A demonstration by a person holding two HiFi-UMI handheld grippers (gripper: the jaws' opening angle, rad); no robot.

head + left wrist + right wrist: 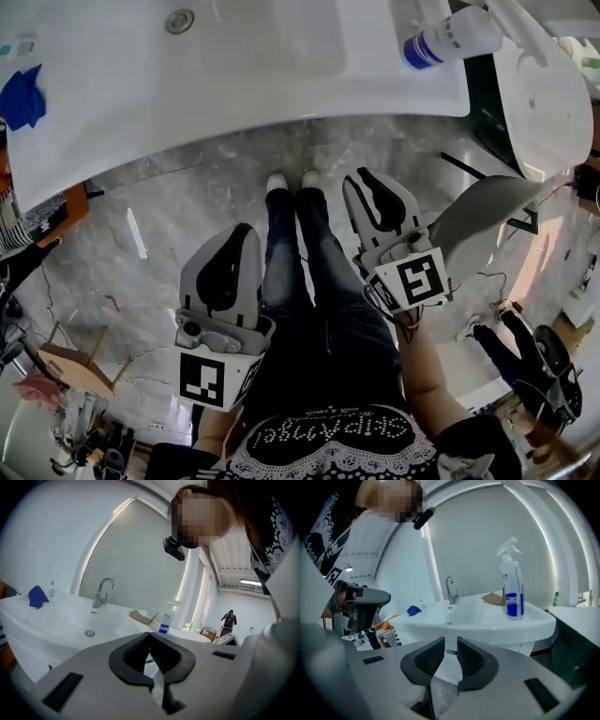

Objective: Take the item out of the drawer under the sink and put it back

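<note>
A white sink basin point(281, 75) fills the top of the head view, and whatever is beneath it is hidden by its rim. My left gripper point(246, 229) hangs over the floor in front of the basin, left of the person's legs. In the left gripper view its jaws point(150, 634) meet at the tips, shut on nothing, and point at the sink point(70, 620). My right gripper point(356, 178) is right of the legs, nearer the basin. There is a narrow gap between its jaws point(450, 641) with nothing in it. No drawer front or item shows clearly.
A spray bottle point(450, 37) with a blue label stands on the basin's right end. A blue cloth point(21, 98) lies on its left end, and a cardboard piece point(493, 598) near the faucet point(451, 590). Clutter and boxes line the left floor point(56, 366). Another person point(516, 347) stands at the right.
</note>
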